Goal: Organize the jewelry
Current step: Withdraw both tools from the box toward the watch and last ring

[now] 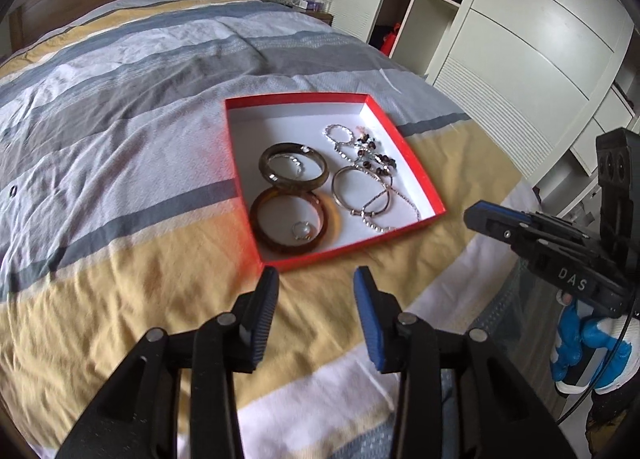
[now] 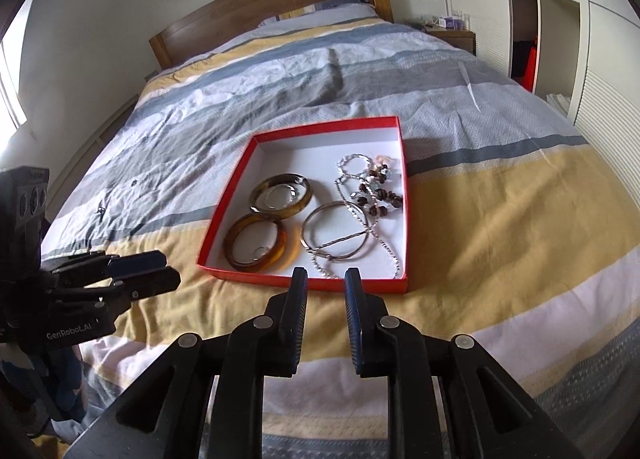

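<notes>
A red box with a white floor lies on the striped bed. It holds two brown bangles, a silver bangle, silver chains, a dark bead bracelet and a small ring inside the near bangle. My left gripper is open and empty, just in front of the box. My right gripper is open and empty at the box's near edge; it also shows at the right in the left wrist view.
The bed cover has grey, yellow and white stripes. A wooden headboard stands at the far end. White wardrobes stand to the right, with a nightstand beside the bed. The bed's near edge lies below both grippers.
</notes>
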A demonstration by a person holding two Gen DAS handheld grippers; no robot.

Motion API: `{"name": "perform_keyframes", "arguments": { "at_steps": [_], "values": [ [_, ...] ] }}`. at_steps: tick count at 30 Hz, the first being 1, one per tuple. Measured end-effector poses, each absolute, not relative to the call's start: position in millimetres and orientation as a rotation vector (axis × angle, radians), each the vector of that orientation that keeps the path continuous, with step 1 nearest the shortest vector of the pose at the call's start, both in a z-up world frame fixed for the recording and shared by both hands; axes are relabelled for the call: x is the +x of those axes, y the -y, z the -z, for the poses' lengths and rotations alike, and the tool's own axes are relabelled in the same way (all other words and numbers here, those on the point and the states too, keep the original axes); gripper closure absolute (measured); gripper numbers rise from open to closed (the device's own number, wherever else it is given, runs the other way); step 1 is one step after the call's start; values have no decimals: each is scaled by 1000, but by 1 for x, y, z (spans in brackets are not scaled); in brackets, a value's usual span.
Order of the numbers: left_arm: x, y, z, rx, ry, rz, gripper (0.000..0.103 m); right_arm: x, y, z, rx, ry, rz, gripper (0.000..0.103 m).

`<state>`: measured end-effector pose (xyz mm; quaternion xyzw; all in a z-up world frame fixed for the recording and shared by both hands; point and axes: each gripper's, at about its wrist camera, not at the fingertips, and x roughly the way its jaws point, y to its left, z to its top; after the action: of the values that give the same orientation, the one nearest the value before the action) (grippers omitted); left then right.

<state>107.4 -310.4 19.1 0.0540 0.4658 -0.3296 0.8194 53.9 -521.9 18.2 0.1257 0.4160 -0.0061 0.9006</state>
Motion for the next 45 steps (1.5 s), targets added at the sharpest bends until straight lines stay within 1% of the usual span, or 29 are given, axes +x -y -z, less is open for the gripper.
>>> {"name": "perform_keyframes", "arguments": {
  "at_steps": [10, 22, 27, 29, 30, 36, 45],
  "values": [
    [64, 242, -38, 117, -952, 598, 64, 19, 477, -43, 253, -821, -18, 81],
    [28, 142, -58, 38, -867, 433, 64, -10, 422, -69, 214, -784, -51, 81],
    [13, 96, -63, -22, -835, 361, 63, -23, 397, -83, 183, -772, -65, 77],
    [7, 76, -63, -41, -825, 323, 61, -25, 387, -88, 167, -771, -73, 76],
    [4, 68, -63, -49, -821, 306, 60, -26, 381, -90, 157, -772, -81, 75],
    [-6, 15, -53, -78, -816, 189, 59, -14, 344, -93, 96, -789, -133, 73],
    [5, -38, -32, -106, -839, 70, 59, 26, 300, -73, 24, -862, -208, 73]
  ]
}}
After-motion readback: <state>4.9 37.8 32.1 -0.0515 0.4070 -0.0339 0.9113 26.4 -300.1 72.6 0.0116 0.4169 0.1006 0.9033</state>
